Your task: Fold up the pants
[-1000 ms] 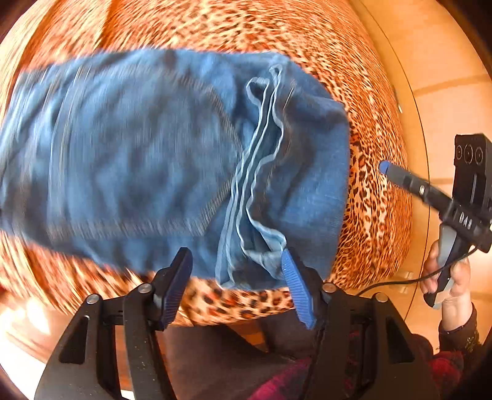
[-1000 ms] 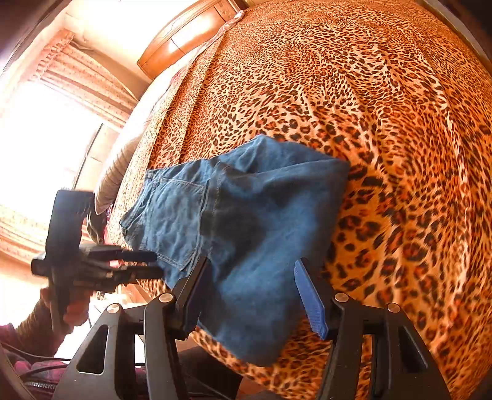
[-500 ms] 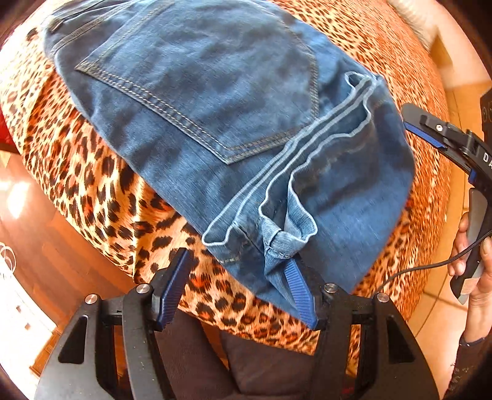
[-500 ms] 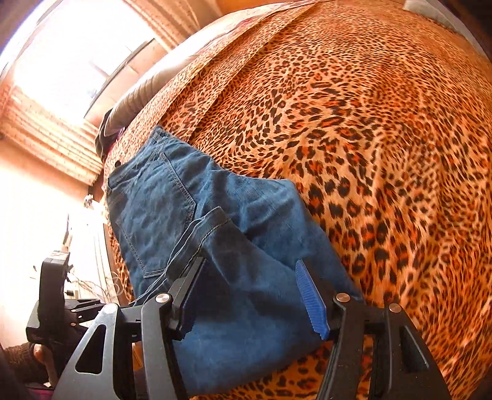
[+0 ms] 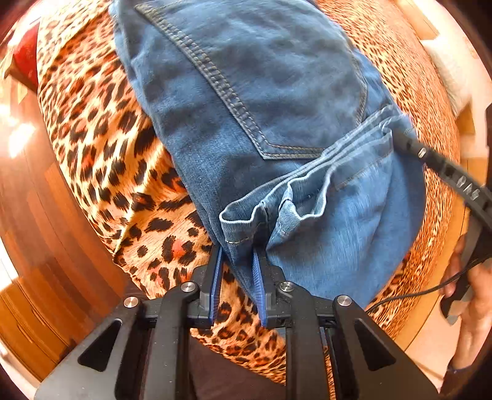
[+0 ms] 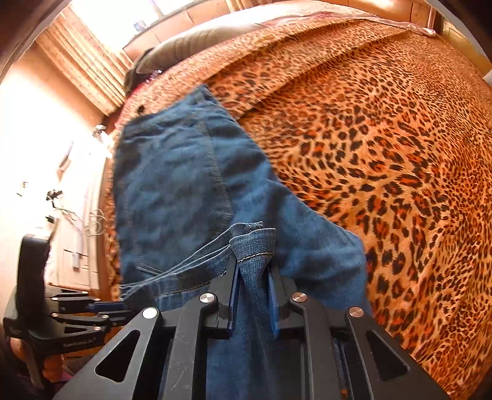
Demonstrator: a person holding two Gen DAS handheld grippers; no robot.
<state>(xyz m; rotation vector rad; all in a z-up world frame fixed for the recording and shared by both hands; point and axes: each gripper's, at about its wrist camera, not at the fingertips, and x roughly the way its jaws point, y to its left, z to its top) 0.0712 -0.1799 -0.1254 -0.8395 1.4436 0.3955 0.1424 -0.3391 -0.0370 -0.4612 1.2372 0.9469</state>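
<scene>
Both our jaws have just been closing | left gripper (image 5: 236, 261) and right gripper (image 6: 252, 277) pinch hems of pants (image 5: 276, 92) | waistband lies beyond both.

Expect strong daylight from the window (image 6: 166, 9) at the upper left of the right wrist view, which blows out the wall (image 6: 40, 147) beneath it to near white. Note the fisheye bending and dark vignette at every rim. Note the motion smear on the wooden floor (image 5: 46, 215) and the jeans (image 6: 184, 172).
</scene>
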